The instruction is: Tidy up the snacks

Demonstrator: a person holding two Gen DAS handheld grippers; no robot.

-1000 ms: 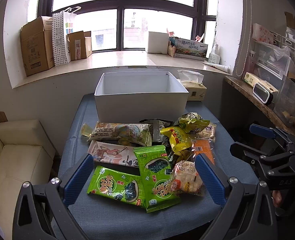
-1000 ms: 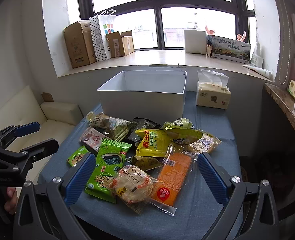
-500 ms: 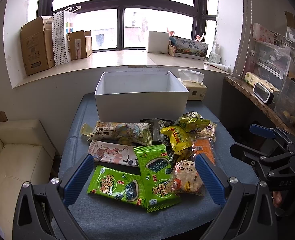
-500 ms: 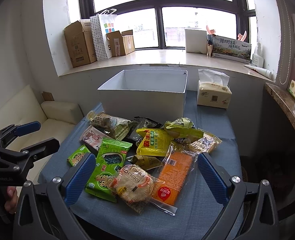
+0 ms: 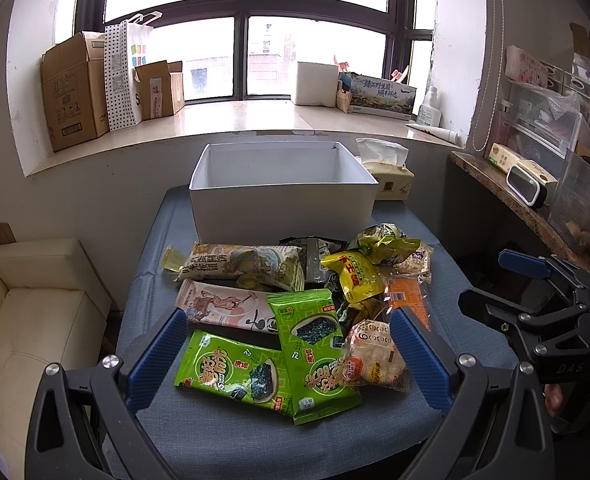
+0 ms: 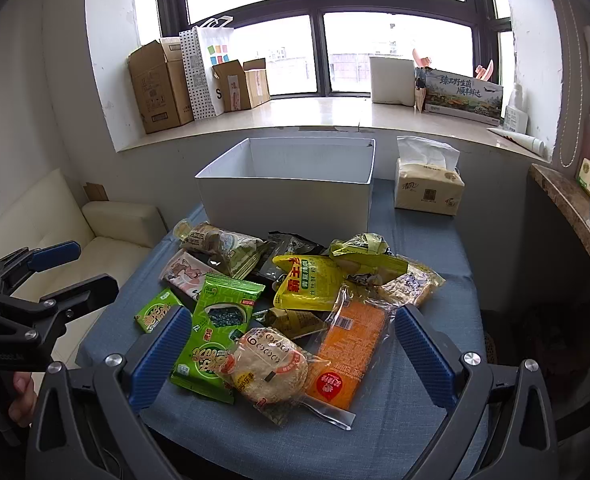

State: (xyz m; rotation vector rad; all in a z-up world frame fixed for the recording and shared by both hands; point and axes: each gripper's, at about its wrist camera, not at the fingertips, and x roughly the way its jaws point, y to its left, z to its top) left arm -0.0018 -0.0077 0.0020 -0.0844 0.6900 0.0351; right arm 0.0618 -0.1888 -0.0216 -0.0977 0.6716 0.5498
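Right gripper (image 5: 551, 320) body: we read "DAS".
Long printed box (image 6: 461, 96) on the windowsill: we read "臻野生菌 顺丰鲜达".
Yellow packet (image 6: 307, 280) mid-pile: we make out "霸王" in red.
Round cracker pack (image 6: 269, 364) at the table's near edge: we see a row of "O" rings only.

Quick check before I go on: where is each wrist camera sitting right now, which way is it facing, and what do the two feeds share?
Left wrist: on the open left gripper, facing the snack pile and white box; right gripper shows at right.
Right wrist: on the open right gripper, same direction; left gripper and a hand show at left.
Shared: white box, snacks, tissue pack, window.
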